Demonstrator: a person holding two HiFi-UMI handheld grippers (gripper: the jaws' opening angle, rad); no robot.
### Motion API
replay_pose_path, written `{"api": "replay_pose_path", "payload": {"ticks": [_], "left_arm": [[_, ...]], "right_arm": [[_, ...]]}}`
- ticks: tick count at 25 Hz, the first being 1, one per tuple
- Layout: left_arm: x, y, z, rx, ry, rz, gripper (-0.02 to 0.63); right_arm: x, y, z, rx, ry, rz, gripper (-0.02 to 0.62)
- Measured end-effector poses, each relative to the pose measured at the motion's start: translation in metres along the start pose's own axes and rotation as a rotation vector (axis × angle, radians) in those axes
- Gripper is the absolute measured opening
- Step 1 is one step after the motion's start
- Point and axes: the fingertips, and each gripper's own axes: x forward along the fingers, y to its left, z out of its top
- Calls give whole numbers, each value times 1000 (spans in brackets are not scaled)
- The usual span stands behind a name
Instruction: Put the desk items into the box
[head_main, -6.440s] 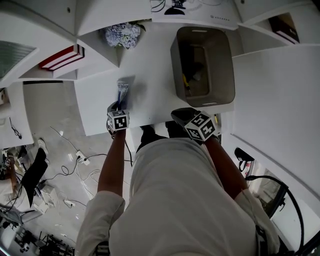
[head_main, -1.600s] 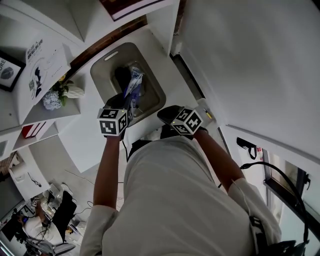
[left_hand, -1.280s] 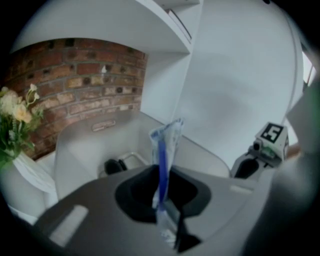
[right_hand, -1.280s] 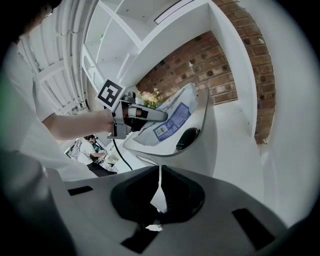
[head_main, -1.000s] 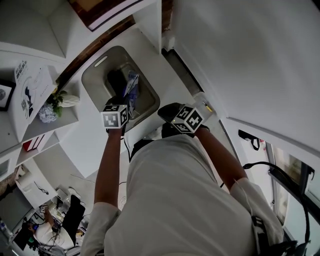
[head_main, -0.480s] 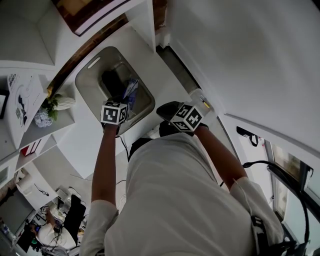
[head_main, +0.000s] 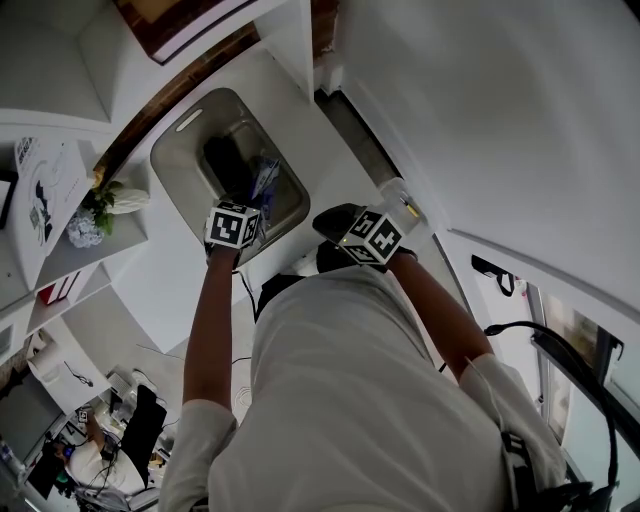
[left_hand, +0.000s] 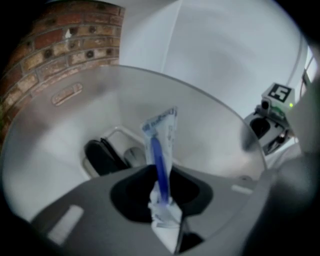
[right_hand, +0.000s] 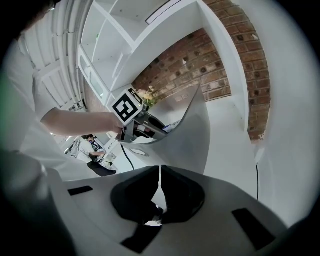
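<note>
I have my left gripper (left_hand: 163, 201) pointed steeply down into the open grey plastic box (head_main: 178, 130). In the head view the box sits toward 11 o'clock on the white desk (head_main: 300, 95). The left jaws have just been easing apart, but they pinch the crumpled end of a blue pen sealed in a clear plastic sleeve (left_hand: 160, 140). In the left gripper view the rest of the sleeve reaches toward 12 o'clock, inside the box mouth and in front of its far wall. I cannot tell whether its tip touches the floor of the box. A black object (left_hand: 102, 156) lies on that floor, at 9 o'clock from the sleeve. My right gripper (right_hand: 159, 194) hangs outside the box, at 3 o'clock from it in the head view. Its jaws are drawn together with only a thin slit between them and nothing in it.
</note>
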Motion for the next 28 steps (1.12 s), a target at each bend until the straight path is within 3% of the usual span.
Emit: {"api": "replay_pose_path", "payload": {"ticks": [5, 20, 28], "left_arm": [[-13, 1, 12, -11, -81, 17, 121], [-48, -12, 32, -25, -181, 25, 121], [-79, -26, 46, -27, -280, 32, 118]], "right_arm": [[1, 3, 3, -12, -5, 11, 12], [3, 13, 1, -39, 1, 39, 12], [6, 23, 4, -25, -12, 72, 12]]}}
